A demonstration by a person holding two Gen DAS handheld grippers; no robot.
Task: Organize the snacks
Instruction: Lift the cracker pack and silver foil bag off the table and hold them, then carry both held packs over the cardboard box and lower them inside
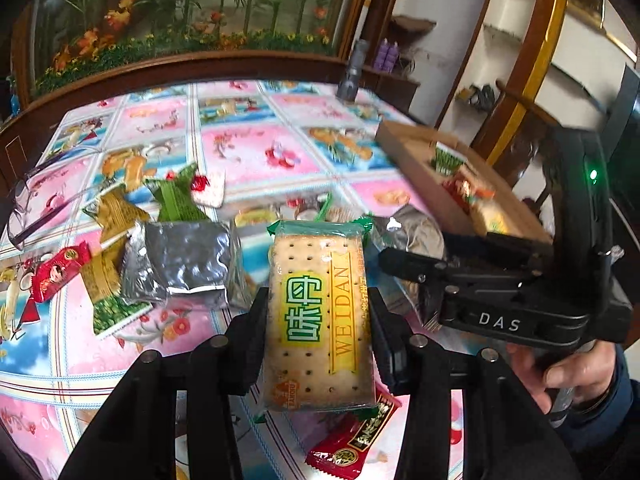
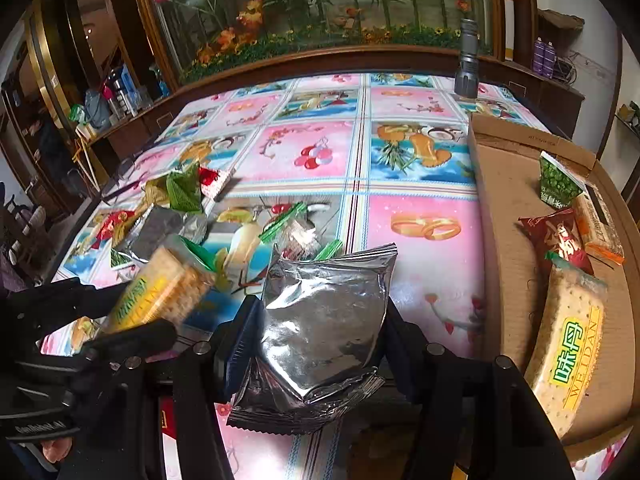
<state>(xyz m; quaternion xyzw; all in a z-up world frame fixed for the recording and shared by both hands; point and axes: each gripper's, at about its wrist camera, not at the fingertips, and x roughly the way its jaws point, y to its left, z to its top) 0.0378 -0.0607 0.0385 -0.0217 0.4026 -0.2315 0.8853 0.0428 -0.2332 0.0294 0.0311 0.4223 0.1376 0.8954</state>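
A: In the left wrist view, what does the left gripper (image 1: 318, 322) have?

B: A WEIDAN cracker pack (image 1: 318, 316), clamped by its long edges at mid-length and apparently lifted clear of the tablecloth (image 1: 248, 152). It looks light and stiff, but the crackers should snap under a hard squeeze. More snacks lie far left; the cardboard box (image 1: 424, 184) sits far right.

A: And the right wrist view?

B: The right gripper (image 2: 320, 334) is closed partway on a silver foil pouch (image 2: 322, 320), pads at its sides. Soft, crinkly, probably slippery, so holding mid-body suits it. The box's floor (image 2: 516, 216) on the right already holds another WEIDAN pack (image 2: 568, 352).
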